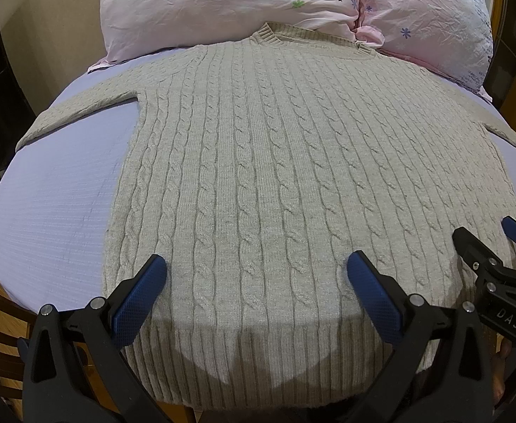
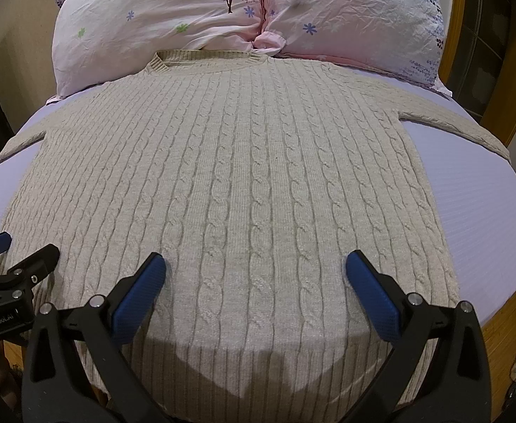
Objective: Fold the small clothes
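A beige cable-knit sweater (image 1: 258, 176) lies flat on a lilac bed sheet (image 1: 53, 211), collar toward the pillows, both sleeves spread out to the sides. It also shows in the right wrist view (image 2: 229, 183). My left gripper (image 1: 256, 271) is open and empty, hovering over the hem on the sweater's left half. My right gripper (image 2: 256, 269) is open and empty, over the hem on the right half. The right gripper also shows at the right edge of the left wrist view (image 1: 486, 243). The left gripper shows at the left edge of the right wrist view (image 2: 14, 246).
Two pink floral pillows (image 1: 222, 7) lie at the head of the bed behind the collar. A wooden bed frame (image 2: 504, 310) runs along the near right edge. Bare sheet (image 2: 476, 190) lies on each side of the sweater.
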